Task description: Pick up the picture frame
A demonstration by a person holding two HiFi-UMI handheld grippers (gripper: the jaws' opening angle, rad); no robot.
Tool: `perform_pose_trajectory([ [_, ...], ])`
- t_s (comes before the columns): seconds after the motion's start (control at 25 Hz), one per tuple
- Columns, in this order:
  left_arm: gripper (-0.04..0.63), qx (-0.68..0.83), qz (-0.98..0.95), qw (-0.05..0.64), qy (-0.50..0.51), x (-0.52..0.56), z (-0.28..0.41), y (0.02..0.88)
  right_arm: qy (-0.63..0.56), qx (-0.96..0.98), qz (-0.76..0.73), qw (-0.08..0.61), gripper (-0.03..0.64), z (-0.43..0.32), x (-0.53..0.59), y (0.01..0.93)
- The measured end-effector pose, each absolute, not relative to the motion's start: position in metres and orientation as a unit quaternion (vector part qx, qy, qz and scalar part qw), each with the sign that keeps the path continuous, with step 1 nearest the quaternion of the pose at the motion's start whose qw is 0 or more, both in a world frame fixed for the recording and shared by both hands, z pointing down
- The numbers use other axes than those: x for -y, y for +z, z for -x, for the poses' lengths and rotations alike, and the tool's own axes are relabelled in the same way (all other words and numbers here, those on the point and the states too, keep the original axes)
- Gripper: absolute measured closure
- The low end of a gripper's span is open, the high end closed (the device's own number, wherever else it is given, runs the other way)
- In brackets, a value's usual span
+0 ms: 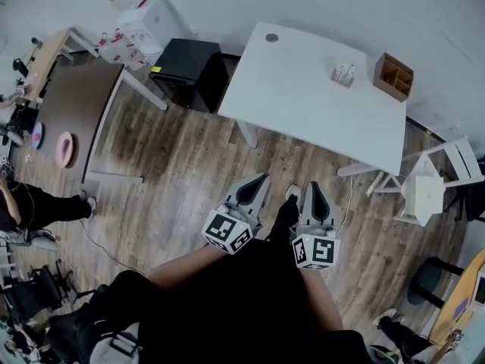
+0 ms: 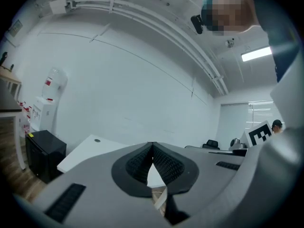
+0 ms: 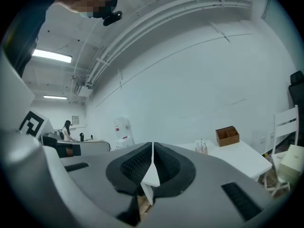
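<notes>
status: approach phase; no pick-up step is complete.

1. far left of the head view: a black cabinet [image 1: 189, 70] stands on the wood floor beside the left end of the white table [image 1: 288, 89]. it plays no part in the task.

2. left gripper [image 1: 262, 179]: held in front of the person's body over the floor, short of the near edge of the table. in the left gripper view its jaws meet at the tips [image 2: 152, 147]; the tool is closed and carries nothing.

3. right gripper [image 1: 313, 185]: held just beside the left one, also short of the table. in the right gripper view its jaws meet at the tips [image 3: 152, 147]; closed, nothing between the pads.

4. task object: no picture frame can be identified with certainty. a small clear item [image 1: 342, 74] stands on the right half of the table, near a wooden organizer [image 1: 393, 76] at the far right corner. the clear item is the likeliest candidate, but it is too small to confirm. both grippers are well apart from it.

5. far right: a white chair [image 1: 439, 177] stands off the table's right end.

remaining, as judged: close in on the table, open one tool, bracket the frame, clamp, lift.
</notes>
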State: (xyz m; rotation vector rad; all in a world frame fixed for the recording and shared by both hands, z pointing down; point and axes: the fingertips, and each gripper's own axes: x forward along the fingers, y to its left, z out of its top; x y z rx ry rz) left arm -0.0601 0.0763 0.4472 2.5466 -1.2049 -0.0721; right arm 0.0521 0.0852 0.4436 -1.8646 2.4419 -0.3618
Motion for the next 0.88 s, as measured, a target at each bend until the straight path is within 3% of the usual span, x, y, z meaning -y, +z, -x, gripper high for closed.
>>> perform_pose_trajectory([
  [0.44, 0.589, 0.421, -0.890, 0.174, 0.016, 0.111, -0.062, 0.480, -0.144, -0.784, 0.604, 0.006, 0.580, -0.176, 0.072, 0.460],
  [0.88, 0.589, 0.432, -0.881, 0.184, 0.057, 0.189, -0.119, 0.520, -0.156, -0.775, 0.611, -0.034, 0.580, -0.249, 0.171, 0.491],
])
